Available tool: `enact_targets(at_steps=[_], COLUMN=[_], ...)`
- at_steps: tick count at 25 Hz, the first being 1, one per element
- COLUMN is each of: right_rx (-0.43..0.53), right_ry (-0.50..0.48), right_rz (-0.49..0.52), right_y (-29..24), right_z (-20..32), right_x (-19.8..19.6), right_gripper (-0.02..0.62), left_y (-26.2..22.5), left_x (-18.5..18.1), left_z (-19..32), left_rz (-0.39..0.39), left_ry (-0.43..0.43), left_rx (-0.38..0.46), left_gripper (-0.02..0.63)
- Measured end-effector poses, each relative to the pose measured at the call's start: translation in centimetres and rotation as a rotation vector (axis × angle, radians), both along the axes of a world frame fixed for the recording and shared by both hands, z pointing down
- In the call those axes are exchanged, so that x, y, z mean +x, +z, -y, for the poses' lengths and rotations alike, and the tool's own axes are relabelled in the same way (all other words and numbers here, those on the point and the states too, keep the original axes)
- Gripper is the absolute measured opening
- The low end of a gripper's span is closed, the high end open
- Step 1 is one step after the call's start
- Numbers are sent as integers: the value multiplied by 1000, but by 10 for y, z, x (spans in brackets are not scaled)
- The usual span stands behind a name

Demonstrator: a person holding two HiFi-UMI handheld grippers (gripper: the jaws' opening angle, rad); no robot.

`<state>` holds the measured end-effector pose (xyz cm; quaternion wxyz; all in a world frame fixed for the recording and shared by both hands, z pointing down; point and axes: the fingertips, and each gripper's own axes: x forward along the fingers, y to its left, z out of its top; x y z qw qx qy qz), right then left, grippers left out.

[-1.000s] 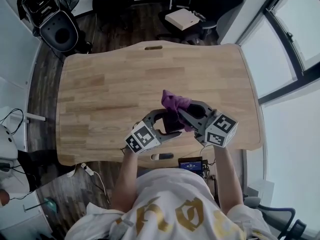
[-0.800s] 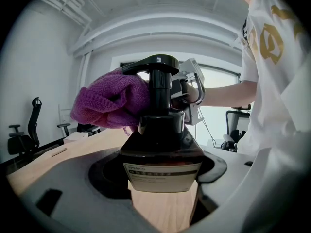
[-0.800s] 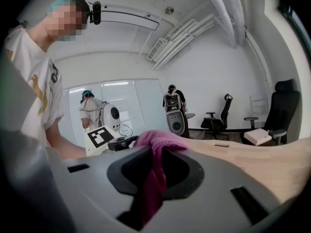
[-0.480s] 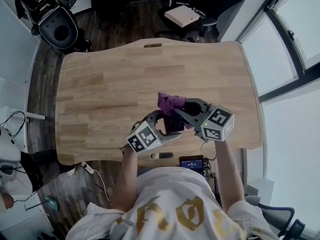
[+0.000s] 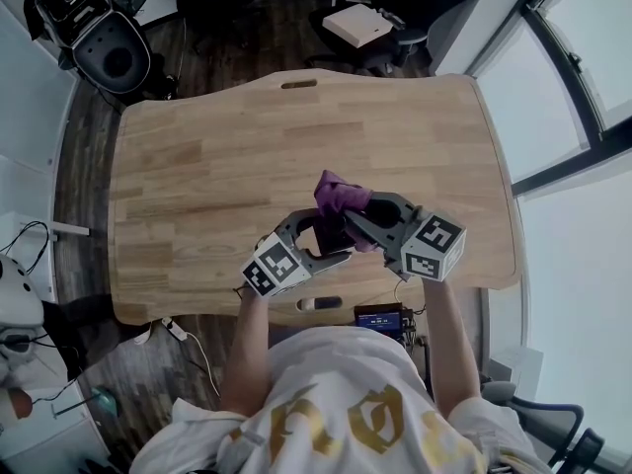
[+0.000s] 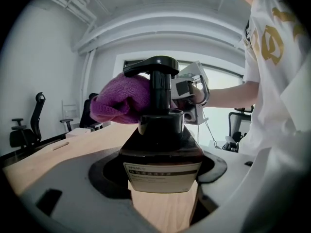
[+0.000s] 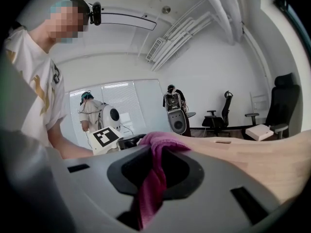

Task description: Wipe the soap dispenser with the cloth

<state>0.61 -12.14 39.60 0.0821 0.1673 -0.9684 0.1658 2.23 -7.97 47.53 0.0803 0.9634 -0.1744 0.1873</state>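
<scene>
Cloth (image 6: 121, 101) against dispenser (image 6: 161, 140); label (image 6: 162, 174) illegible

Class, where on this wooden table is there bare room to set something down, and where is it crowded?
The light wooden table is bare over its far half, left side and right edge. It is crowded front centre-right, where the left gripper holds the dark soap dispenser and the right gripper holds the purple cloth against it.

The light wooden table (image 5: 197, 186) has a slot (image 5: 298, 84) at its far edge and a second slot (image 5: 318, 304) at its near edge. Whether the soap dispenser (image 6: 160, 149) rests on the table is unclear.
</scene>
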Motion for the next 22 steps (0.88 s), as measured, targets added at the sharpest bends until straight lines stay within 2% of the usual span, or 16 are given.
enact_targets(at_steps=[4, 9, 14, 22], right_rx=[-6, 8, 12, 0], right_ry=[-6, -13, -26, -103], right_rz=[49, 44, 77, 101], right_y=[-6, -10, -15, -14], right_z=[-11, -21, -35, -56], right_x=[2, 3, -2, -1], right_gripper=[55, 55, 55, 55], left_y=[-3, -2, -3, -13], left_x=[-9, -17, -22, -25], left_z=[5, 10, 14, 23], left_rz=[-8, 7, -24, -92], left_ry=[-39, -78, -121, -161], left_rx=[-4, -5, -12, -28], left_gripper=[356, 356, 356, 356])
